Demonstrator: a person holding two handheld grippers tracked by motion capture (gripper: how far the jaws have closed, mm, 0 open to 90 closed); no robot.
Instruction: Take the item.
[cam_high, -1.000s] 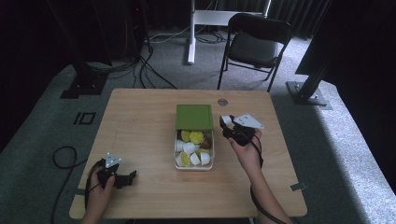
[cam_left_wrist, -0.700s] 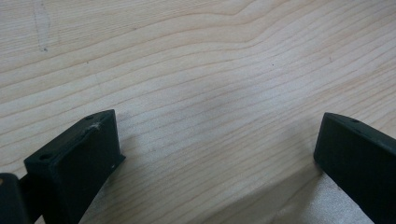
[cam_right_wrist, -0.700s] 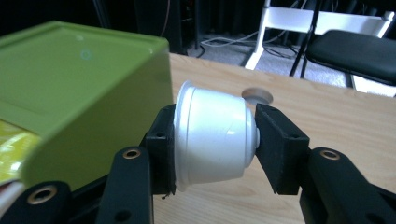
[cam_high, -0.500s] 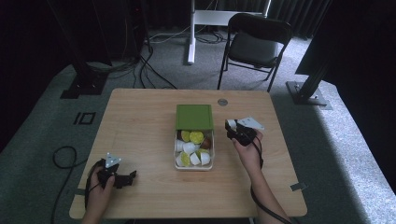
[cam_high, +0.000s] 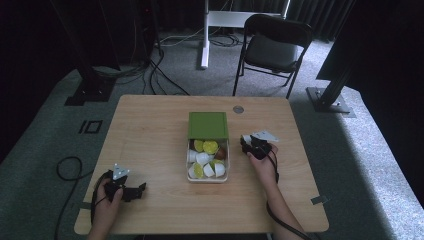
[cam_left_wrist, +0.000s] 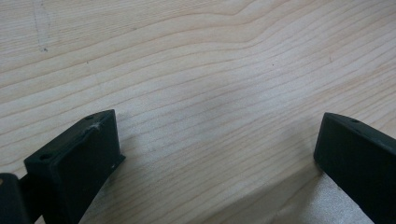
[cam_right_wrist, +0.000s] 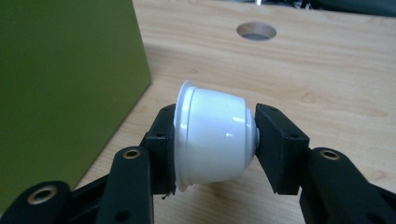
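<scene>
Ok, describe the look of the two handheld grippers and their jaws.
Both are black. The left gripper and right gripper each carry a pale grey three-cornered plate and trail a black cable. Their jaws are blocky black bars with small screw holes; the right's arms show brass-ringed holes.

Left claw (cam_high: 141, 187) rests low with jaws wide apart; right claw (cam_right_wrist: 212, 135) is clamped tight.

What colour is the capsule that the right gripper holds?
White; the capsule shows best in the right gripper view.
</scene>
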